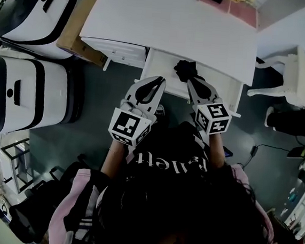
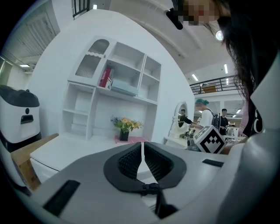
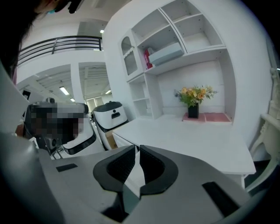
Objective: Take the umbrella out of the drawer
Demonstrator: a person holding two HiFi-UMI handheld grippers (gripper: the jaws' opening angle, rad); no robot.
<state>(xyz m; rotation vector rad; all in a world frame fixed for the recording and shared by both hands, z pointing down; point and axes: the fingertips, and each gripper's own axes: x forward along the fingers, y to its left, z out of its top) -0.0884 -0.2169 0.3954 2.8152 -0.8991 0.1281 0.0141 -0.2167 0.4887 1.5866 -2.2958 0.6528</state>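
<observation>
Both pairs of jaws are pressed together with nothing between them. On the left gripper (image 2: 141, 151) I see only ribbed pads meeting, and the right gripper (image 3: 137, 158) looks the same. Both gripper cameras look across the top of the white desk (image 3: 188, 135) toward a vase of flowers (image 3: 194, 103), not down into the drawer.

In the head view the drawer (image 1: 161, 71) is open under the desk's front edge. The umbrella (image 1: 185, 68), a dark bundle, lies toward its back, just beyond my right tips and close to the overhang.

My worry is that if I go in with the jaws closed, I will shove the umbrella deeper under the desk instead of gripping it. If I open late, a jaw may knock the desk edge or catch only loose fabric, and the bundle could slip free.
</observation>
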